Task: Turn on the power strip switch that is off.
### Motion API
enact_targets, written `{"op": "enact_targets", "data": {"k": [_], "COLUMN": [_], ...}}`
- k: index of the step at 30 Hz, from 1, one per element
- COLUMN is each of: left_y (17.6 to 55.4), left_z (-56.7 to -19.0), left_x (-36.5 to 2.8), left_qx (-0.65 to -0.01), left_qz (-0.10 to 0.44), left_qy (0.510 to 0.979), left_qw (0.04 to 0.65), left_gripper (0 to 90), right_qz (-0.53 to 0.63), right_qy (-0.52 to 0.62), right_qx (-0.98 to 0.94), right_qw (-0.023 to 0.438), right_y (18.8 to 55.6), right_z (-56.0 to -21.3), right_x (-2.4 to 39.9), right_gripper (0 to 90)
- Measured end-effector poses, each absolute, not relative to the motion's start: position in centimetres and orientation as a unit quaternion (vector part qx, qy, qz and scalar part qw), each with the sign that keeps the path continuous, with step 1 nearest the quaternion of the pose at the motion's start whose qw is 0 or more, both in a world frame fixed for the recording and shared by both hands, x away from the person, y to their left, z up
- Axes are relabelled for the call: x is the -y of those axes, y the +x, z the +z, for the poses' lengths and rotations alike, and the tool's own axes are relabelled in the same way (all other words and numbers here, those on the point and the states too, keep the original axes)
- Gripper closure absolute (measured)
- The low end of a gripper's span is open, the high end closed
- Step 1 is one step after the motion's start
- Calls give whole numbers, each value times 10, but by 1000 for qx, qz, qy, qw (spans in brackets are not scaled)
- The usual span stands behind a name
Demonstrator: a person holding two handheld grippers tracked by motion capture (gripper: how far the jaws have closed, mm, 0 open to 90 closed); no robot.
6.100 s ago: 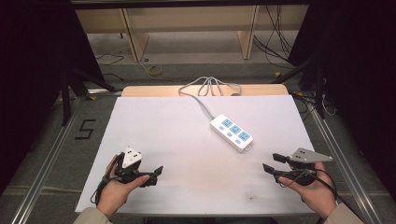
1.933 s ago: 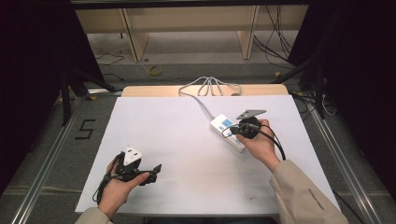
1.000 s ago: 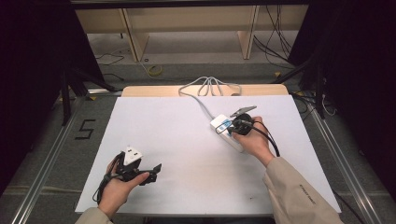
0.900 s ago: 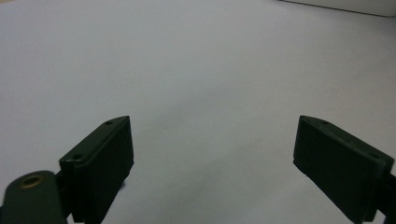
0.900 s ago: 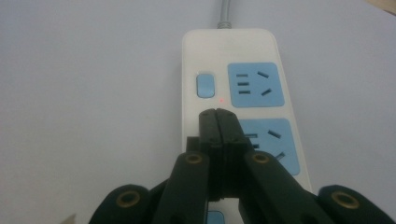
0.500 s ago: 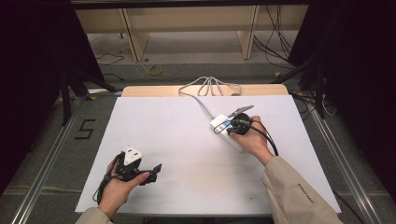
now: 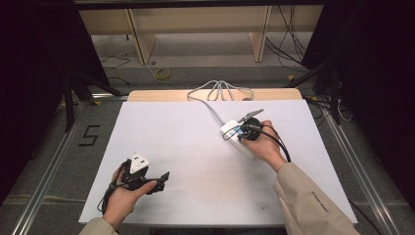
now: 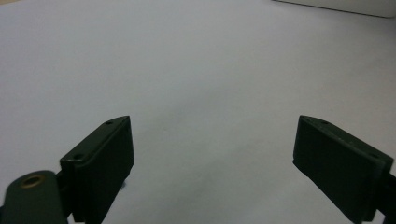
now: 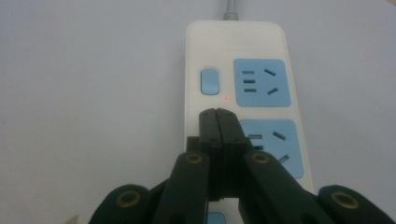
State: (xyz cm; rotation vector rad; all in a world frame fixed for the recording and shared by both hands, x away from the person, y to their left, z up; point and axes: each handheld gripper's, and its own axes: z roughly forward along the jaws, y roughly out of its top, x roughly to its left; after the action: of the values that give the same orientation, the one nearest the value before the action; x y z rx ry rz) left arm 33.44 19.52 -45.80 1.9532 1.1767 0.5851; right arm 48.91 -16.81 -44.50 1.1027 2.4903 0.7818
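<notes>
My right tongs (image 9: 218, 114), pressed together and empty, sit over the power strip (image 9: 236, 84), hiding its near end; my left tongs (image 8: 212, 163) gape empty, well apart from it.

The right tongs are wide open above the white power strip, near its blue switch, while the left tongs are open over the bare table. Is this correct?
Not quite. The right tongs are shut, jaws pressed together, as the right gripper view shows. The rest holds: they sit above the white power strip, near its blue switch, and the left tongs are open over the bare table.
</notes>
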Motion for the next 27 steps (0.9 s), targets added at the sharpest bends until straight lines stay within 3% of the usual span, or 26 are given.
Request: {"op": "enact_targets", "data": {"k": [27], "left_y": [334], "left_z": [-458], "left_x": [-195], "left_qx": [-462], "left_qz": [229], "left_qy": [766], "left_qw": [384], "left_gripper": [121], "right_qz": [235], "right_qy": [375], "right_qx": [-884], "right_qw": [153], "right_y": [492], "right_z": [-442], "right_x": [160], "right_gripper": [900]}}
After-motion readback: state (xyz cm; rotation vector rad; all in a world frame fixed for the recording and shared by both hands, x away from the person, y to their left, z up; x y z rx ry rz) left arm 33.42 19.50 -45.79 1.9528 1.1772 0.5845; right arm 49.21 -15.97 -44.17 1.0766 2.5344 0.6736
